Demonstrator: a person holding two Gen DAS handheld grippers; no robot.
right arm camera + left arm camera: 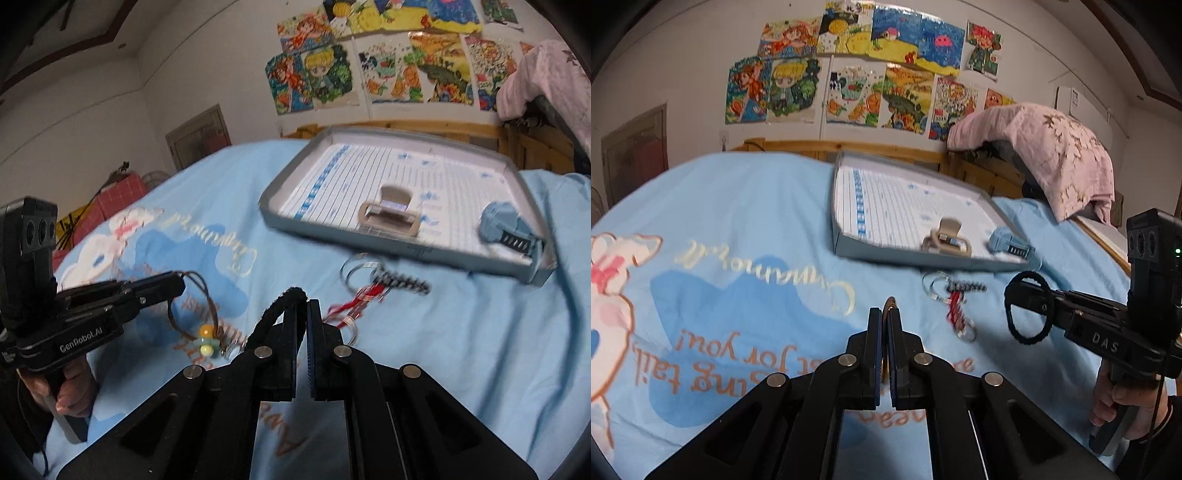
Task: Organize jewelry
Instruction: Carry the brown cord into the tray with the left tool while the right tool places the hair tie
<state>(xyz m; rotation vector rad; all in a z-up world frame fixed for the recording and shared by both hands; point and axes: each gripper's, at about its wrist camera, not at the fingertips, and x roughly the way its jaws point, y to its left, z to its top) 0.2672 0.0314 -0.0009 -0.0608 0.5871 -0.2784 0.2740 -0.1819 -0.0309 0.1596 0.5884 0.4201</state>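
The left tool (173, 290) is clenched on a thin brown cord necklace (192, 314), whose loop with a yellow and green bead pendant (207, 341) hangs down toward the light blue bedsheet (738, 221). The right tool (1021, 291) is clenched on a black hair tie (1028, 308), held off the bed. A grey tray (280, 192) lined with ruled paper lies farther along the bed and already carries a beige hair claw (391, 212) and a blue hair claw (508, 230). A beaded keyring with red ribbon (955, 301) is left on the sheet just in front of the tray. Both items appear ready to be carried to the tray. The dangling pendant could be snagged on the tray's rim, and the thin cord could be lost from the narrow pinch if swung.
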